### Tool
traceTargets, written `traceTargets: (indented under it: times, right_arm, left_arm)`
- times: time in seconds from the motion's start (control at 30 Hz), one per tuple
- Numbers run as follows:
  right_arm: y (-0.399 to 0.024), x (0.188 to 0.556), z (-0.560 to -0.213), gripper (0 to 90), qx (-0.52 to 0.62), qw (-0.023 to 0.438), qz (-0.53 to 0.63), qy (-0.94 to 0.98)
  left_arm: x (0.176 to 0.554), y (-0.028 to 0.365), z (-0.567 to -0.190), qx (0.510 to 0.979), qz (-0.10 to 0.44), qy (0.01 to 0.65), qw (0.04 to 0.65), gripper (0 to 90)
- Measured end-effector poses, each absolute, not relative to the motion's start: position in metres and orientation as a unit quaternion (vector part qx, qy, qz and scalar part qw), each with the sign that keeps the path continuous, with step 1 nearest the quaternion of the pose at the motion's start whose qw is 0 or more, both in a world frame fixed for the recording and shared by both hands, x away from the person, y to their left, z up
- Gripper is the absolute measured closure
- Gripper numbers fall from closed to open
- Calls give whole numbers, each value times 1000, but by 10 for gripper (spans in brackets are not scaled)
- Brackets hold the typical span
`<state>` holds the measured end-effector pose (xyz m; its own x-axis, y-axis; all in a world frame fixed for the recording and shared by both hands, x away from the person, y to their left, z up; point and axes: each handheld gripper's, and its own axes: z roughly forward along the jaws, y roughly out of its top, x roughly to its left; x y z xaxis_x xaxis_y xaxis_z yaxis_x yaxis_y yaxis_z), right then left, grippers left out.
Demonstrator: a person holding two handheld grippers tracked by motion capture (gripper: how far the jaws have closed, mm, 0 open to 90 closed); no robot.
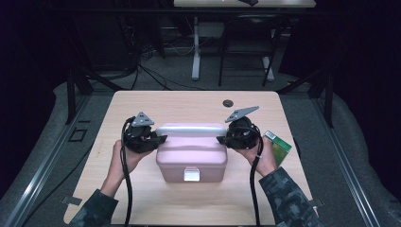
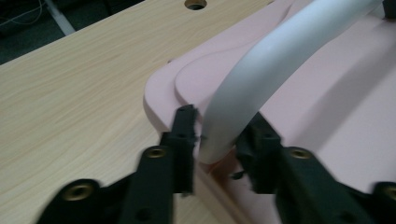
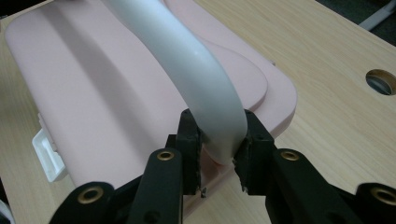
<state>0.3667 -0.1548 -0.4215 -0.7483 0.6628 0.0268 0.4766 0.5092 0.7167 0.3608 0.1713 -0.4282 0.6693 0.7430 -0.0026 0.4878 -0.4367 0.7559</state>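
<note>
High view: a pink rigid plastic box [image 1: 191, 158] sits mid-table, both grippers at its white arched handle [image 1: 191, 130].

Left gripper view: the left gripper [image 2: 219, 135] straddles the handle's end, seemingly loose.

Right gripper view: the right gripper [image 3: 219, 140] clamps the smooth, possibly slippery handle.

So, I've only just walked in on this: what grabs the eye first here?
A pink box with a white handle sits mid-table. The left gripper straddles one end of the handle with a gap at one jaw; the right gripper clamps the other end. A green packet lies beside the right hand.
</note>
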Motion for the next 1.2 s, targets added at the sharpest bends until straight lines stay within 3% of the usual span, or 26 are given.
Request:
traceTargets:
  times: [0.07,0.1,0.13,0.17,0.33,0.5,0.73,0.87,0.97,1.2]
  right_arm:
    - [-155,367,-422,734,330,126,369,860]
    - [-155,367,-422,734,330,126,369,860]
    - [-155,367,-422,735,329,127,368,860]
    - [-154,367,-421,736,328,130,365,862]
    - [-155,368,-421,737,329,128,366,861]
    - [-154,369,-421,720,323,129,365,863]
    - [-145,368,-420,606,305,134,375,865]
    - [-143,368,-418,616,300,142,379,864]
    - [-143,368,-417,679,302,151,377,863]
    - [-142,371,-415,698,304,158,373,862]
  left_arm:
    - [360,175,-426,829,167,375,381,447]
    - [359,181,-424,828,161,376,384,447]
    - [356,185,-423,824,163,380,387,391]
    - [353,189,-422,822,166,383,387,286]
    - [327,211,-428,816,168,394,389,152]
    - [309,211,-450,829,155,392,368,98]
    - [299,206,-479,841,128,386,357,81]
    - [301,200,-487,842,123,385,357,87]
    - [302,195,-495,840,117,387,361,96]
    - [303,186,-502,840,116,380,369,269]
